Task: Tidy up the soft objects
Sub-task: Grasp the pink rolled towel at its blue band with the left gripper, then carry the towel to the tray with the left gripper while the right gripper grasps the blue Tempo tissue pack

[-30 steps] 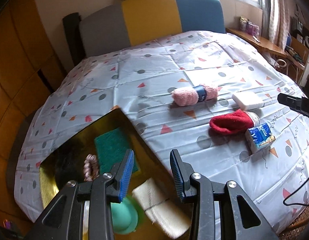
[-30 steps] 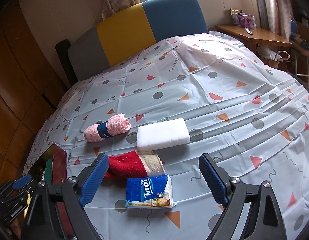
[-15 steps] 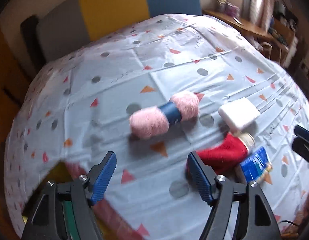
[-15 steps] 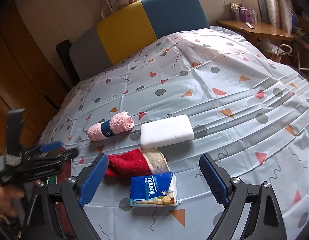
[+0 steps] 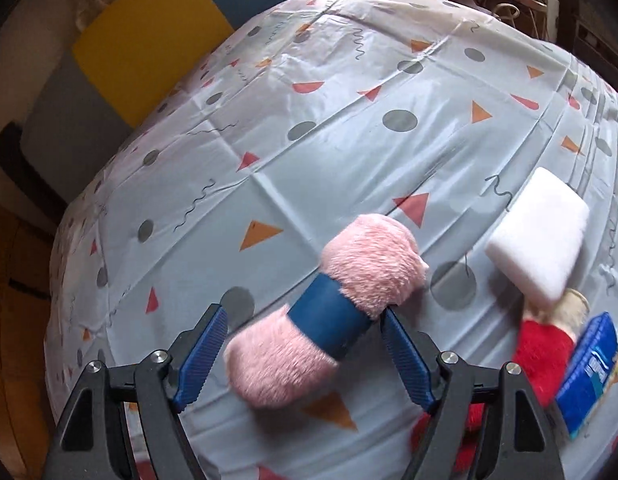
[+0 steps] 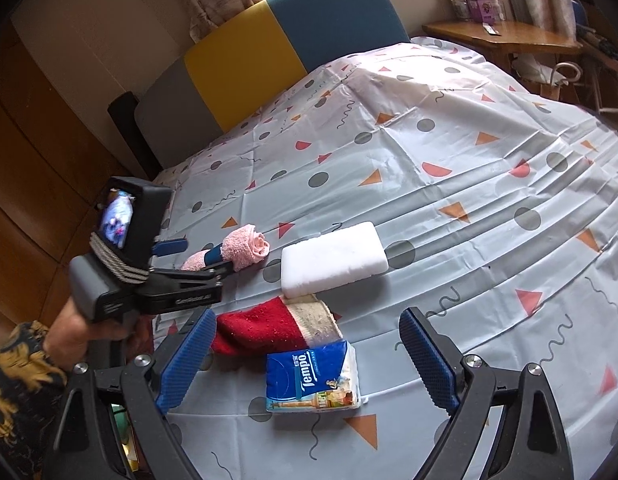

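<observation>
We found the pink towel roll (image 5: pixel 329 316) on the bedsheet (image 5: pixel 329 128), lying slantwise between the left gripper's (image 5: pixel 305 354) just-widened, unclenched jaws, well nearer than the right gripper (image 6: pixel 307 364), also agape and empty.

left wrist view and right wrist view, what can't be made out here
- Left wrist view: red sock is partly behind the white sponge, tissue pack and the left gripper frame.
- Left wrist view: whether the open pads touch the pink towel roll; blurred.
- Right wrist view: roll's near end, hidden by the left gripper.
- Right wrist view: the lower left corner, hidden behind the right gripper.
</observation>
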`<act>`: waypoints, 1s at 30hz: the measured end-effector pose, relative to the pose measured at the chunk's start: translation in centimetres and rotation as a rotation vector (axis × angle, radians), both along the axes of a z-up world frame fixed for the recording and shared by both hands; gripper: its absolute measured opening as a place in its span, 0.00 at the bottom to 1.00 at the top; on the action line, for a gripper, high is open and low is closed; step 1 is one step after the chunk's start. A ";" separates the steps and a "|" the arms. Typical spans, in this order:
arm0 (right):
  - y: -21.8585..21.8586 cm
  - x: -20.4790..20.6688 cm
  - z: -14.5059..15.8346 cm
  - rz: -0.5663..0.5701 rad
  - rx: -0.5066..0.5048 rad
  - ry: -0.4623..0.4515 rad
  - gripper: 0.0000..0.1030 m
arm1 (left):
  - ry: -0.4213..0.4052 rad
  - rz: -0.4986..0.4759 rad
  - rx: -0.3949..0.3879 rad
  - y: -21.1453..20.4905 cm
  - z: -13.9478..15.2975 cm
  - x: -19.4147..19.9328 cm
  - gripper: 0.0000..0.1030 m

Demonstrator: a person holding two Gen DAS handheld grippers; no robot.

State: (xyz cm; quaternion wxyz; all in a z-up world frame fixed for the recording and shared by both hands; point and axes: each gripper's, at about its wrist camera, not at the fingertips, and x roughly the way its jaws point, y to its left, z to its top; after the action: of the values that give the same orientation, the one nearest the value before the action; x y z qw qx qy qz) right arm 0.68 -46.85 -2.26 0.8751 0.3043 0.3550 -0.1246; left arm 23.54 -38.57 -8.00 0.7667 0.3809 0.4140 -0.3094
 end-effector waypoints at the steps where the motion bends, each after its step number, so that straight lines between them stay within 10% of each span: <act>1: -0.1 0.0 0.0 -0.003 0.002 0.001 0.91 | 0.018 -0.007 -0.003 -0.3 -0.3 0.1 0.50; 14: -2.8 -1.1 -1.2 -0.105 0.100 -0.002 0.91 | 0.145 0.186 -0.242 5.0 4.0 -1.8 0.40; 30: 3.6 3.6 -5.5 0.204 -0.038 0.241 1.00 | 0.136 0.204 -0.443 13.6 13.4 -11.2 0.40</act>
State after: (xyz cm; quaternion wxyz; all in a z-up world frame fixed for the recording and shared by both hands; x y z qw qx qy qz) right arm 4.33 -43.29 -7.74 0.8399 0.2329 0.4841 -0.0774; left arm 12.32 -24.97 5.39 0.8292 0.1383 0.4229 -0.3384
